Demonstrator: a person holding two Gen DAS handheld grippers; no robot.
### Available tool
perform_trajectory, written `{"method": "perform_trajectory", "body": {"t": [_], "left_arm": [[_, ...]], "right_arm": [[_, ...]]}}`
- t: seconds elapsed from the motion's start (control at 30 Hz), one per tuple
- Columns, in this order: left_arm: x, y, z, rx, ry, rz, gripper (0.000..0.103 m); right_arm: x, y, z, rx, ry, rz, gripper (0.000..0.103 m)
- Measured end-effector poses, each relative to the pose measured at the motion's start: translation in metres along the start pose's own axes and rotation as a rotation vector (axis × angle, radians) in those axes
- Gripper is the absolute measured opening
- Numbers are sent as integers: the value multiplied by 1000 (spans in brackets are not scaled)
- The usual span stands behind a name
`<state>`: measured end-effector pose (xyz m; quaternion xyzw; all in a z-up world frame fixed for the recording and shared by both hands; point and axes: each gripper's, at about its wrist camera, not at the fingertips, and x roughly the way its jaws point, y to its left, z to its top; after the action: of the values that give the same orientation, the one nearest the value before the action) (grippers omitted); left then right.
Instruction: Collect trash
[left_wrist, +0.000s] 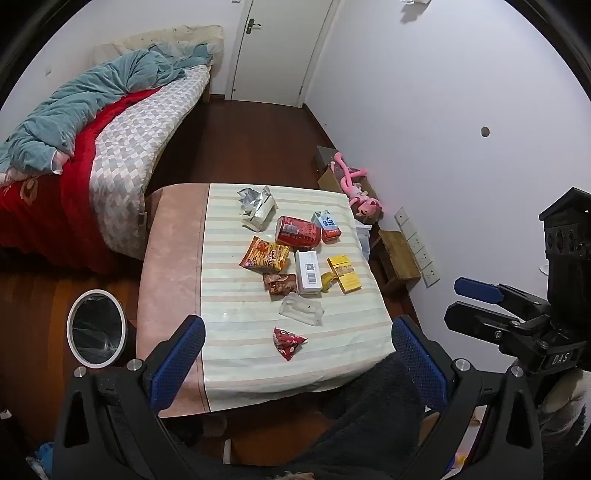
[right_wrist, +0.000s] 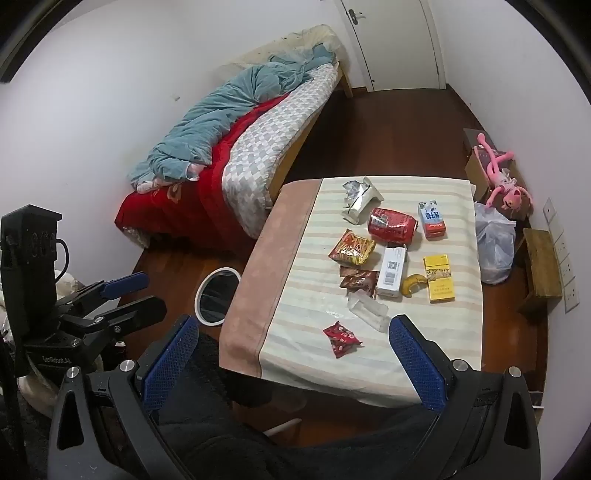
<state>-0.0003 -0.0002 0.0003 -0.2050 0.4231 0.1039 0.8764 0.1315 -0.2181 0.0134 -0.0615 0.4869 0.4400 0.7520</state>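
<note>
Trash lies on a striped table: a small red wrapper nearest me, a clear plastic tray, a red can, an orange snack bag, a brown wrapper, a white box, a banana peel, a yellow box, a small carton and crumpled foil. A white-rimmed bin stands on the floor left of the table. My left gripper and right gripper are open and empty above the table's near edge.
A bed with a red and teal quilt stands at the back left. A pink plush toy, a wooden stool and a plastic bag sit along the right wall. A closed door is at the back.
</note>
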Motion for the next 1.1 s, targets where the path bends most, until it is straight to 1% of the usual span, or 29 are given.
{"method": "perform_trajectory", "body": {"t": [0.27,0.37,0.43,0.47,1.1], "left_arm": [[-1,-2,0,-4,-1,0,103],[0,-1,0,-1,2,-5,103],[7,-6,8,-1,2,-7,103],[5,-11,9,0,2,-5,103],[1,-13,13,-1,-8,-15,103]], "right_arm": [[-1,-2,4,1,-2,8,103],[-3,3,3,3,-4,12,103],[-3,4,3,2,-4,11,103],[-3,5,3,1,-4,9,103],[-1,2,2,1,-2,21,103]]}}
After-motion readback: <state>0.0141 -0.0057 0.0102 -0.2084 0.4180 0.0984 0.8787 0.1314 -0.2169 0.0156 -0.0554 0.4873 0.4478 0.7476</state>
